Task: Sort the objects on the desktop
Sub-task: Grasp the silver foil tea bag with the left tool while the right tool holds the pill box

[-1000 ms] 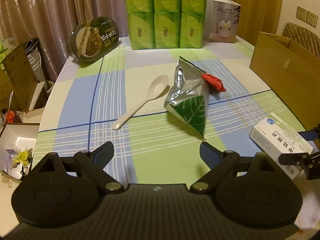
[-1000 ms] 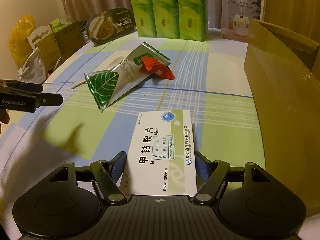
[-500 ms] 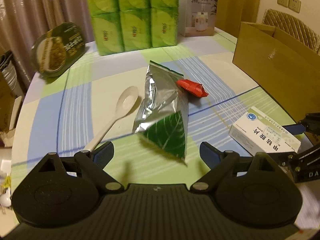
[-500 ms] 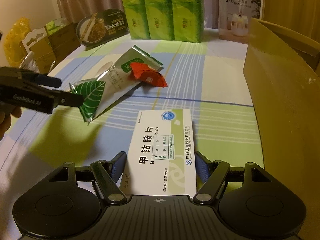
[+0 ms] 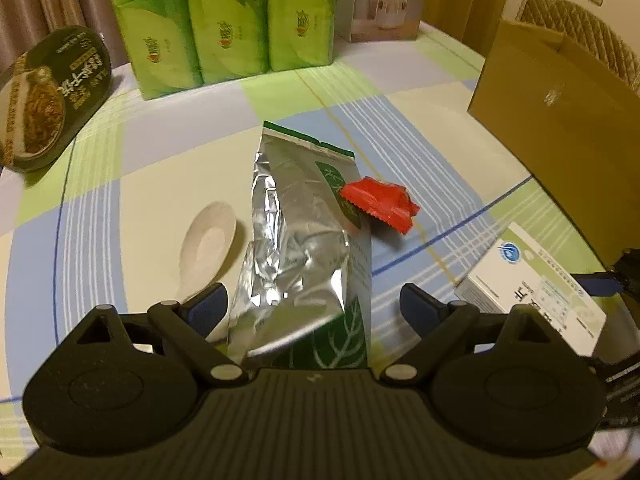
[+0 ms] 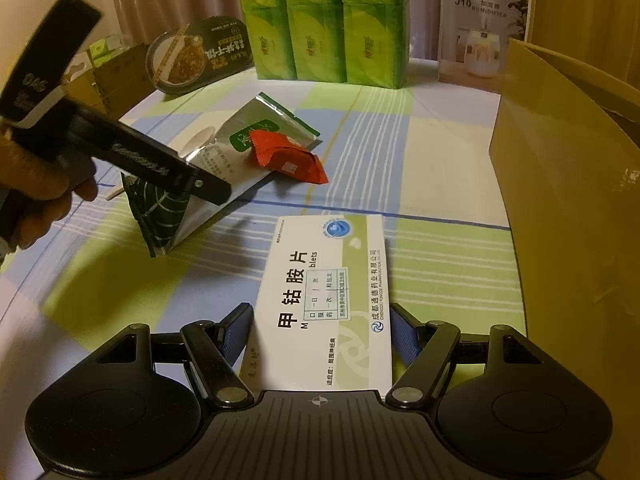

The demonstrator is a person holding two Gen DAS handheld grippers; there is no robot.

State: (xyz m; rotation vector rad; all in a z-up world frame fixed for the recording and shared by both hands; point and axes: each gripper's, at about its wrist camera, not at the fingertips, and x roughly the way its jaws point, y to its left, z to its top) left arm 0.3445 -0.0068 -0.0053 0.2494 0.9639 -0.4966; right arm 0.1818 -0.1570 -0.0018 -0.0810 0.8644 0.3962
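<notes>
A silver foil pouch (image 5: pixel 300 252) with a green leaf end lies on the checked tablecloth, its near end between the open fingers of my left gripper (image 5: pixel 314 308). A red wrapper (image 5: pixel 380 202) rests against the pouch's right side, and a white spoon (image 5: pixel 204 244) lies to its left. My right gripper (image 6: pixel 322 334) has its pads against both long sides of a white medicine box (image 6: pixel 326 300) that rests on the table. The right wrist view shows the left gripper (image 6: pixel 208 190) over the pouch (image 6: pixel 192 200) beside the red wrapper (image 6: pixel 286 156).
A tall cardboard box (image 6: pixel 572 184) stands along the right side. Green tissue packs (image 5: pixel 224 20), a humidifier box (image 6: pixel 482 34) and a dark instant-meal bowl (image 5: pixel 44 96) stand at the back. The round table's edge curves off at the left.
My left gripper has moved forward and down over the foil pouch, whose end now sits between its fingers. The right gripper and the medicine box have stayed put.
</notes>
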